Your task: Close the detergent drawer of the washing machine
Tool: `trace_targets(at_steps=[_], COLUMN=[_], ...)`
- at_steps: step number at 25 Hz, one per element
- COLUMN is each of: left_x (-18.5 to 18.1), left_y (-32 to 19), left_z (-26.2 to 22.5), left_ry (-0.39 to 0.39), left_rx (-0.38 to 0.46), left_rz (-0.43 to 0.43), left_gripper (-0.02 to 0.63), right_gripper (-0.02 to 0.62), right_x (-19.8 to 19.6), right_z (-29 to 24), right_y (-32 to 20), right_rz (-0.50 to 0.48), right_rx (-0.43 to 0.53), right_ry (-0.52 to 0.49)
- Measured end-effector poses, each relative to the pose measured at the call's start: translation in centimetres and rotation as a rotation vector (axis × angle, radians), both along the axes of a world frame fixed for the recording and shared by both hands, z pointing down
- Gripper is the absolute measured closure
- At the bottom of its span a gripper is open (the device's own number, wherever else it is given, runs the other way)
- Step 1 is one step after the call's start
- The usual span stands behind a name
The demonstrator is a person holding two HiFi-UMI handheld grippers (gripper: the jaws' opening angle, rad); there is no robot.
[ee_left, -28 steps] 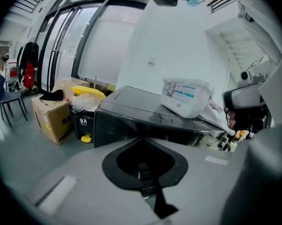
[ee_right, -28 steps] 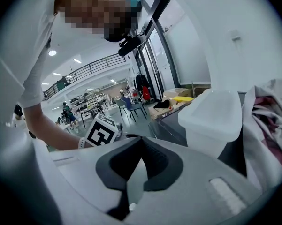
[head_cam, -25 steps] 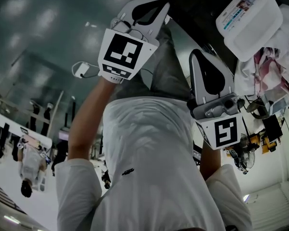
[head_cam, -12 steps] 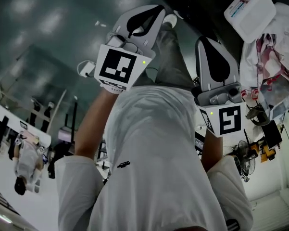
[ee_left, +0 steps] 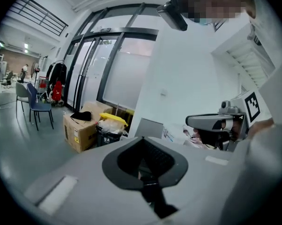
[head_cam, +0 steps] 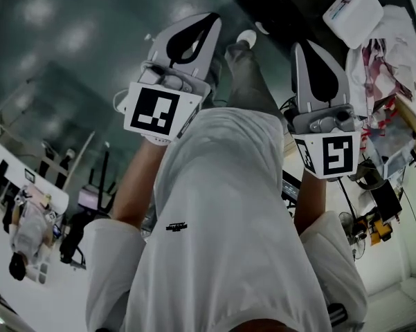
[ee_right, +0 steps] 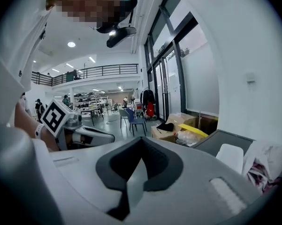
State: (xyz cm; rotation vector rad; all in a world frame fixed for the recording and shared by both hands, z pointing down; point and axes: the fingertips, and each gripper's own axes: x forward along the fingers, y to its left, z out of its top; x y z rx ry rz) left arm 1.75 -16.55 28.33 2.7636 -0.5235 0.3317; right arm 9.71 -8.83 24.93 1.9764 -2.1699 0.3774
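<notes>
No washing machine or detergent drawer can be made out in any view. The head view looks down the person's white shirt point(head_cam: 221, 206). My left gripper point(head_cam: 206, 21) is held out in front of the chest, jaws closed together and empty. My right gripper point(head_cam: 306, 48) is level with it to the right, also shut on nothing. In the left gripper view the left gripper point(ee_left: 141, 140) points at a white wall, with the right gripper point(ee_left: 197, 122) at the side. In the right gripper view the right gripper point(ee_right: 141, 142) points into a hall, and the left gripper point(ee_right: 105, 137) shows beside it.
A white plastic container point(head_cam: 353, 16) and crumpled cloth point(head_cam: 384, 68) lie at the upper right of the head view. A cardboard box point(ee_left: 80, 128), a bin with a yellow bag point(ee_left: 110, 125) and a chair point(ee_left: 35, 102) stand by the glass wall. People are far off in the hall.
The head view has swung. The left gripper sits lower and further left in it, the right gripper higher and further right. Both stayed shut.
</notes>
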Motion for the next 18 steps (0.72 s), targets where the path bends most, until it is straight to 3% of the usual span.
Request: trace_targets(at_steps=[18], left_x=[-9.1], left_y=[0.6], left_z=[-10.6], left_ry=[0.120], left_rx=[0.109], left_rz=[-0.201], left_gripper=[0.588], right_gripper=[0.604], right_x=[-2.3], right_z=[-5.4], right_y=[0.8], right_rz=[-0.020], right_rx=[0.075], right_ry=[0.082])
